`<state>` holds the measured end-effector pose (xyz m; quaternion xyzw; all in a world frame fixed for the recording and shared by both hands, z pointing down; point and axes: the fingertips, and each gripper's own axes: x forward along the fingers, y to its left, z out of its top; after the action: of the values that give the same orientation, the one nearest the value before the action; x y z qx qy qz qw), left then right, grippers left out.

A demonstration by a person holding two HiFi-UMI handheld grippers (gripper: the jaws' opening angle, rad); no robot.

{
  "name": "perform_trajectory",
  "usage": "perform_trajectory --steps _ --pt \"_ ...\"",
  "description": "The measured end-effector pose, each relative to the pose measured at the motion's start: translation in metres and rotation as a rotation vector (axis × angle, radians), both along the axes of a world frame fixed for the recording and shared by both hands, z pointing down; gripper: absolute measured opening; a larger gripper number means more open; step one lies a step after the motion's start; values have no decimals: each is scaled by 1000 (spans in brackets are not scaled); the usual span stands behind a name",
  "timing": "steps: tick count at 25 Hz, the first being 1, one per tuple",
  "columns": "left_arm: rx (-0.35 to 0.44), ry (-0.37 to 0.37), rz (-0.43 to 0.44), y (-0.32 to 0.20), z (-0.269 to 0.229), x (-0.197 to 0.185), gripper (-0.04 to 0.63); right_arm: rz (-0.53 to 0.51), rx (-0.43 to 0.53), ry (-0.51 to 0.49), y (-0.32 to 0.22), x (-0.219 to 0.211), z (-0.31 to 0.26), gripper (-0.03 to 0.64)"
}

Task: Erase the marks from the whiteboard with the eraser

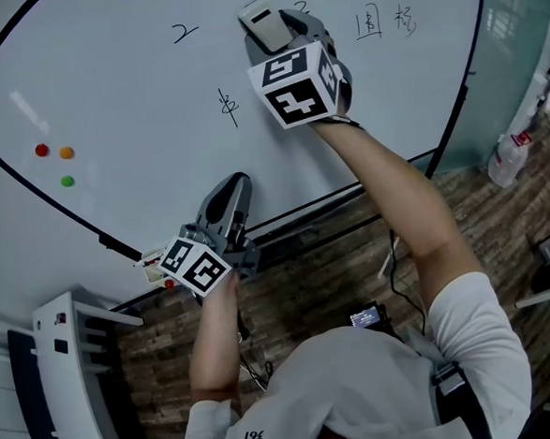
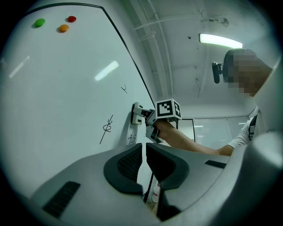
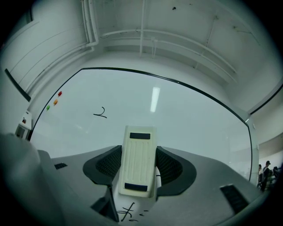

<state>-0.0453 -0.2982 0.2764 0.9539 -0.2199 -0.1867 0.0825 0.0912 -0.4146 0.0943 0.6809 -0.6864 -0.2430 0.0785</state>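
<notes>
The whiteboard (image 1: 135,92) carries several black marks: a "2" (image 1: 184,33), a scrawl (image 1: 228,105) in the middle and characters (image 1: 385,20) at the upper right. My right gripper (image 1: 276,26) is shut on the white eraser (image 1: 261,22), which lies flat against the board near its top. In the right gripper view the eraser (image 3: 138,161) stands between the jaws, with the "2" (image 3: 101,113) up to its left and a scrawl (image 3: 126,212) just below it. My left gripper (image 1: 229,208) hangs at the board's lower edge with its jaws (image 2: 144,161) shut and nothing between them.
Red (image 1: 42,150), orange (image 1: 66,152) and green (image 1: 67,181) magnets stick to the board's left side. A white rack (image 1: 74,369) stands at the lower left. A spray bottle (image 1: 506,158) sits at the right. The floor (image 1: 335,275) is wood plank.
</notes>
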Motion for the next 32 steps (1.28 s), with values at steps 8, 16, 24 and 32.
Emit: perform_trajectory --steps 8,16,24,32 --pt "-8 -18 7 2 3 23 35 43 2 -24 3 50 1 259" --pt "-18 -29 10 4 6 46 35 60 0 -38 5 86 6 259" --pt "-29 -35 9 4 12 68 35 69 8 -46 7 111 13 261" --pt "-27 -35 15 4 12 96 35 80 3 -82 10 148 25 261"
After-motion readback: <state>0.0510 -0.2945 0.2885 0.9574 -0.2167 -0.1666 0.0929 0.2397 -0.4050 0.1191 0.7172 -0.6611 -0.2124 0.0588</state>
